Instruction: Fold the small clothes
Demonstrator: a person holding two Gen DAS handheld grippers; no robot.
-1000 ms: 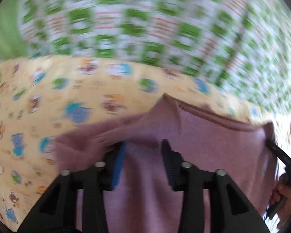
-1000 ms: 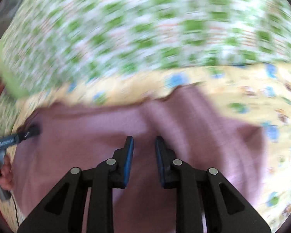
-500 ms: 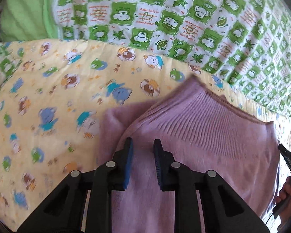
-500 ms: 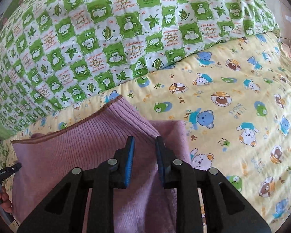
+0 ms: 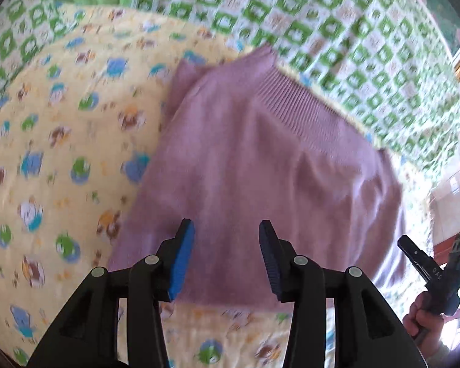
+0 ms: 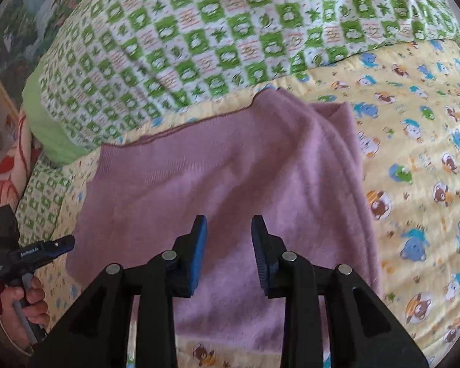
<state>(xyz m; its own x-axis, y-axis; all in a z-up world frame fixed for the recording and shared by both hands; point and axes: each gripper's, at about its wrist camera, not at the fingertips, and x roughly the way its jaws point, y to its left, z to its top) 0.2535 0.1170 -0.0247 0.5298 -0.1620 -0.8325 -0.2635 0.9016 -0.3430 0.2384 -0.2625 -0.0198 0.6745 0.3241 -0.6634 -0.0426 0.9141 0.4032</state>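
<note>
Sweater [image 5: 260,165]: a mauve knit lying folded on the yellow quilt [image 5: 61,159], ribbed hem toward the green checked quilt [image 5: 352,40], one extra layer peeking out along the edge on the yellow side.
Where it lies: near the seam where the two quilts meet; the near edge sits just ahead of both tools, so it is in easy reach for another fold.
Left gripper [image 5: 224,257]: jaws opening, part-way apart, nothing between them; the sweater shows behind the gap rather than pinched in it.
Right gripper [image 6: 228,253]: jaws opening too, a narrower gap, also empty; they hang above the near part of the knit.
Why both are free: judged from the flat lie of the cloth, a fold has been laid down and the fabric let go so it can settle on the quilt.
Right hand [image 5: 426,316]: seen at the edge of the left view gripping its tool's handle, off the sweater's side.
Left hand [image 6: 24,300]: likewise at the edge of the right view, beside the opposite side of the sweater; the two tools flank it.
Bed: soft and uneven, so the knit sags a little and its edges do not lie quite square.
Likely next: square up the stray layer, or take the near edge for a further fold.
</note>
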